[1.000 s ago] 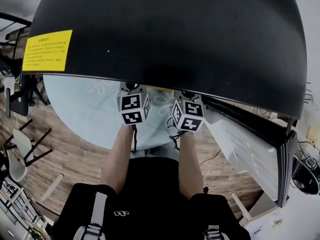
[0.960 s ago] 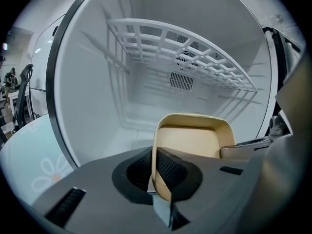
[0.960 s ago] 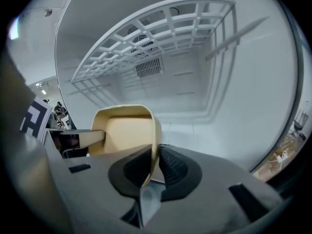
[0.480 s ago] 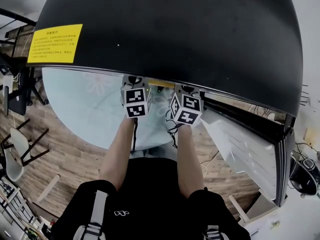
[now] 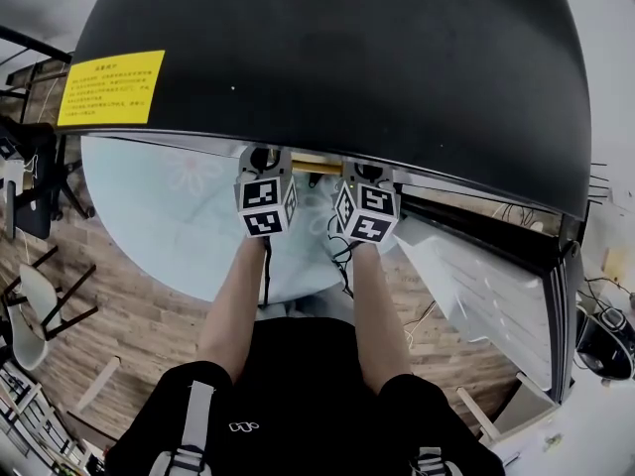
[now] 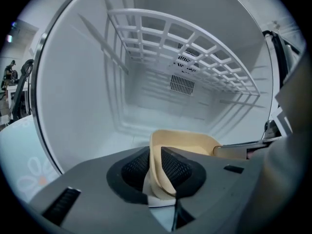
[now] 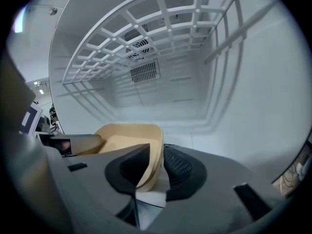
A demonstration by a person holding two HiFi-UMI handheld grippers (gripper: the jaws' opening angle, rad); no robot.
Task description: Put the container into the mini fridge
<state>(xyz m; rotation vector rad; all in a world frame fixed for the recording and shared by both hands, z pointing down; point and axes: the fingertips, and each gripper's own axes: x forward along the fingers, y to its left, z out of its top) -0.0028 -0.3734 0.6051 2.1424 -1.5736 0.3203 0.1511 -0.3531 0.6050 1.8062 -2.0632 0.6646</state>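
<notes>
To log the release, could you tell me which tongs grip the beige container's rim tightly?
The left tongs: they pinch the container's rim firmly. The right tongs have just been opening, and the rim stands loose between them.

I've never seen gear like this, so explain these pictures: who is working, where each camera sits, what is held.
There is no robot here: a person holds hand tongs, one pair per hand. The head view looks down from the person's head onto the black top of the fridge. The other two views ride on the tongs and look into its white inside, under the wire shelf. A beige container is in there. The left tongs clamp its rim. The right tongs have just been opening: the rim stands between them, not pinched.
</notes>
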